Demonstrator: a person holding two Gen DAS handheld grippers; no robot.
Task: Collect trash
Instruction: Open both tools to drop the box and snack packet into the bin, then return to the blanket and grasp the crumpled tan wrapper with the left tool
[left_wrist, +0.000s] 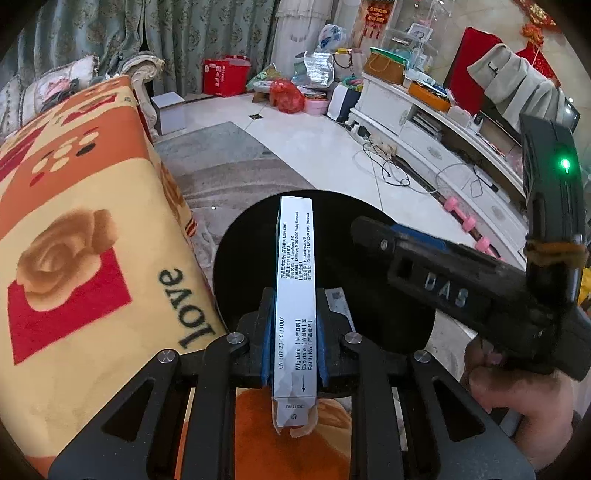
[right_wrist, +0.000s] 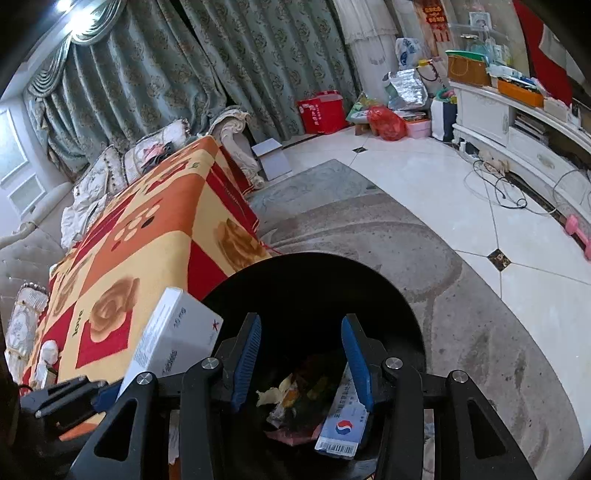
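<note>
Left tool (left_wrist: 295, 332): narrowed onto a white medicine carton (left_wrist: 295, 295), its blue pads pressing the carton's two broad faces; the carton stood on edge and reached forward past the fingertips, probably so it would slide out lengthwise once let go

Carton's place: held over the near rim of the black trash bin (left_wrist: 332, 258), whose round mouth lay ahead of and below this tool; in the right wrist view the same carton (right_wrist: 177, 339) showed to the left of the right tool, still partly over the blanket; not yet in the bin

Right tool (right_wrist: 301, 354): jaws partly apart with nothing between the pads; pointed down into the bin (right_wrist: 314, 288), seemingly parked there after its own drop or to mark the mouth; in the left view its black body (left_wrist: 461, 288) crossed the bin from the right, held by a hand (left_wrist: 517, 391)

Bin contents: wrappers, a scrap of peel-like yellow and a printed ticket (right_wrist: 341, 417) lay at the bottom, just beyond the right tool's fingertips

Blanket (left_wrist: 81, 240): rose-patterned, orange and red, draped on the surface to the left of both tools, touching or nearly touching the bin's side

Step judged: carrying the carton to the bin, release to follow; a drop too early could land on the blanket edge
</note>
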